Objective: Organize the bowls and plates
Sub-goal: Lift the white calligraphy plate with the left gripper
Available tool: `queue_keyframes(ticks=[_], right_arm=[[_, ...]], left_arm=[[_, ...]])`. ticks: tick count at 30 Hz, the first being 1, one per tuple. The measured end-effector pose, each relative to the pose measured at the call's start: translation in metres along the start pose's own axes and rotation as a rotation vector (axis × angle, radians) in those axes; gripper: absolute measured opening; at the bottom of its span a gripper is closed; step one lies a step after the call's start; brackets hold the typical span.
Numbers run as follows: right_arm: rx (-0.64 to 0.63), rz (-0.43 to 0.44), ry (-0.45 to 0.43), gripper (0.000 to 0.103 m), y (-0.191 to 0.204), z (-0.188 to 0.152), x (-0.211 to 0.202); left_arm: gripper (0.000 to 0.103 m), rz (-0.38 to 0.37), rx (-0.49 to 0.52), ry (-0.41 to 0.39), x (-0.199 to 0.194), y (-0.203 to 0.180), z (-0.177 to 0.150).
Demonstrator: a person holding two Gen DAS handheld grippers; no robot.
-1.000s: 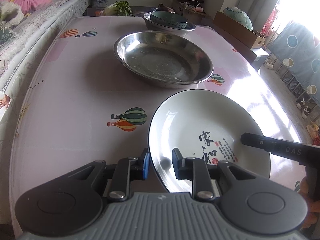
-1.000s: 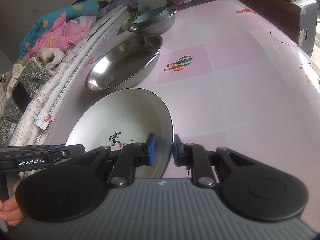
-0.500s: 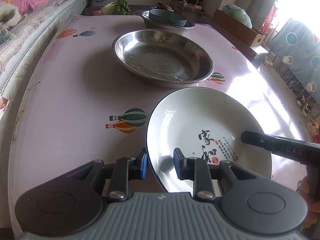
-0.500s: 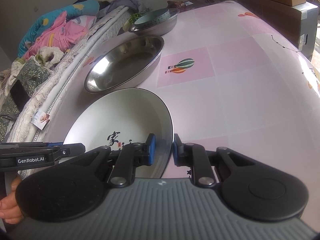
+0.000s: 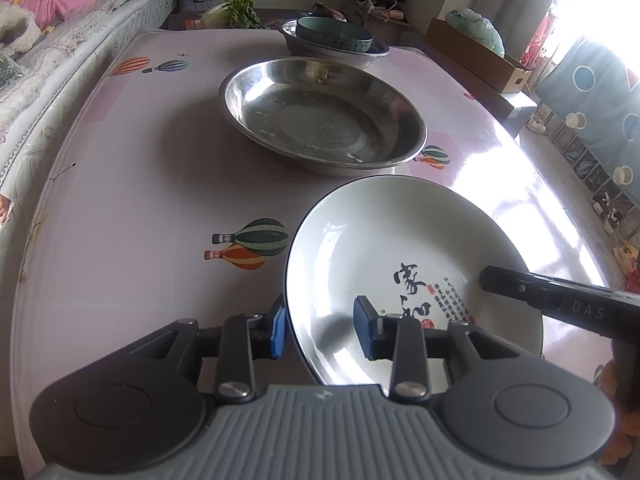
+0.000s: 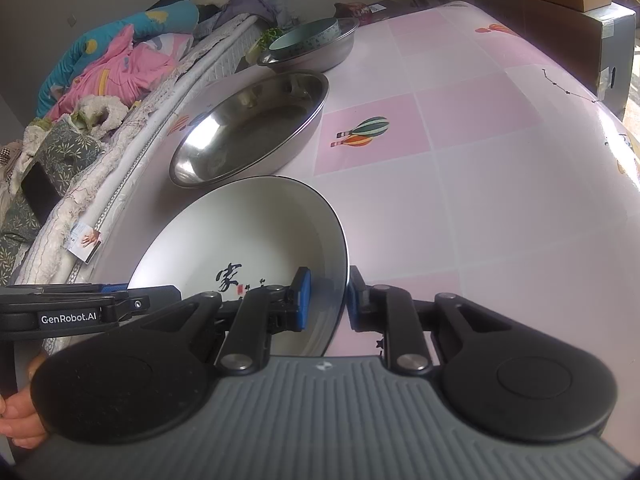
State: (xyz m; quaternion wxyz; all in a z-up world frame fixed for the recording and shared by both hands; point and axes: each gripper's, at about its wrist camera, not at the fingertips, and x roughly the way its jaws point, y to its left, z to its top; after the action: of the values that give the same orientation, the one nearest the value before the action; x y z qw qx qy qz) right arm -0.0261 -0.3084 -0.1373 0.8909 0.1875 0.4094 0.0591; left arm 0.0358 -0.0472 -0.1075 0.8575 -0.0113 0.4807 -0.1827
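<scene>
A white plate (image 5: 400, 248) with black calligraphy sits low at the near side of the table, just in front of a wide steel dish (image 5: 320, 128). My left gripper (image 5: 320, 332) straddles the plate's left rim. Its jaws are opening, and its blue pads (image 5: 278, 332) stand off the rim. In the right wrist view my right gripper (image 6: 326, 300) is shut on the opposite rim of the plate (image 6: 248, 232). One of its black fingers (image 5: 540, 296) reaches over the plate in the left wrist view.
At the far end a teal bowl (image 5: 336, 38) rests inside a steel bowl (image 5: 320, 56). The pink balloon-print table (image 5: 140, 200) borders a bed with piled clothes (image 5: 52, 8) on the left. A cardboard box (image 5: 480, 52) stands beyond the right edge.
My left gripper's jaws have spread apart around the plate's rim. The right gripper's hold on the plate looks the same, and neither hand has shifted.
</scene>
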Motion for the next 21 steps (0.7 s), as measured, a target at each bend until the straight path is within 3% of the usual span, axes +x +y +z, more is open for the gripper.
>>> queue_keyframes(ticks=[21], right_arm=[[-0.006,-0.01,-0.006,0.019,0.0018,-0.0002,0.0007]], left_arm=[[0.037,0.006,0.0,0.004,-0.001,-0.0046,-0.0022]])
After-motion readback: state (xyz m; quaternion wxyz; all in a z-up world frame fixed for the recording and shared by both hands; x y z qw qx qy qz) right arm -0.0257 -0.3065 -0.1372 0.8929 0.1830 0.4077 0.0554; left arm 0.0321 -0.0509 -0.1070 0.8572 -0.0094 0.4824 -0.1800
